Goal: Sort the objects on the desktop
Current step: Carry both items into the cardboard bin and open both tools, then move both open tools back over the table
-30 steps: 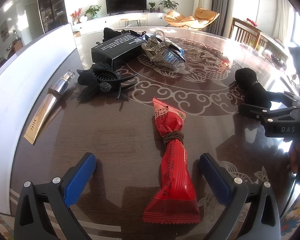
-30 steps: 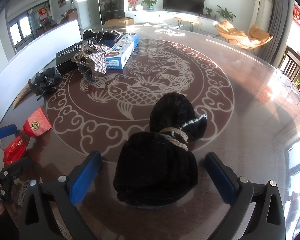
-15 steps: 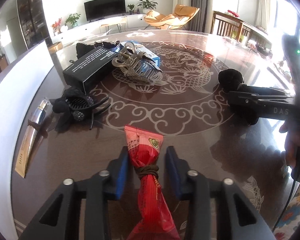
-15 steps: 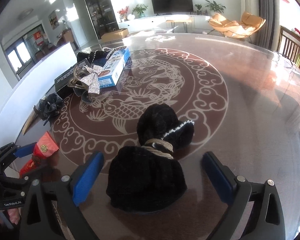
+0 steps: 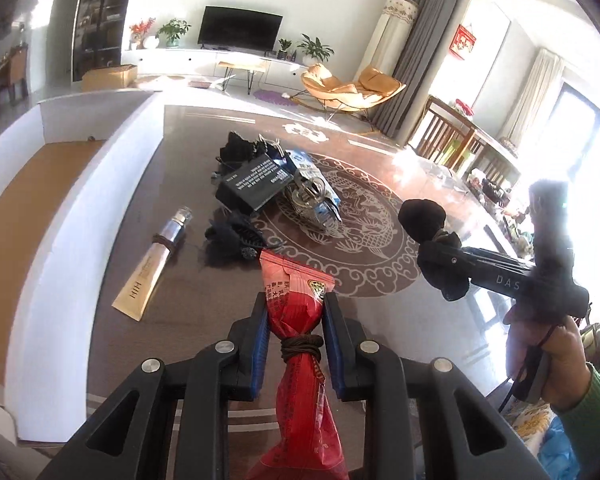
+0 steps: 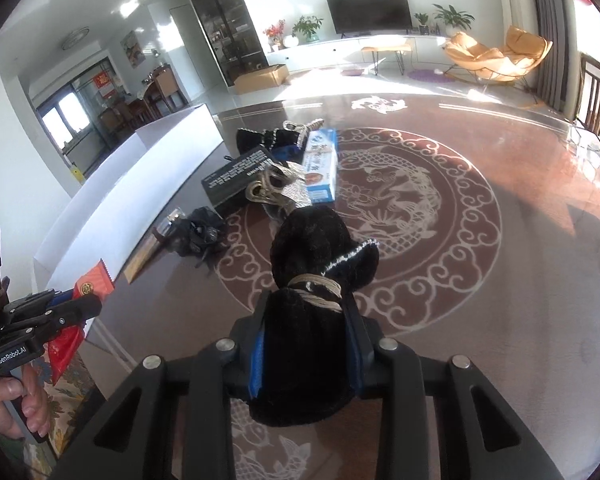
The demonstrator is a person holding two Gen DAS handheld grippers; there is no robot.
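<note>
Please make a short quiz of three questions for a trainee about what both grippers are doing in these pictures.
1. True or false: the left gripper is shut on the red packet.
2. What does the right gripper hold? A) gold tube B) black bundle C) blue box
3. Fill in: the gold tube lies on the table beside the white ____.

Key
1. True.
2. B, the black bundle.
3. box.

Glossy red foil packet (image 5: 298, 320), fuzzy black cloth (image 6: 304, 320)
</note>
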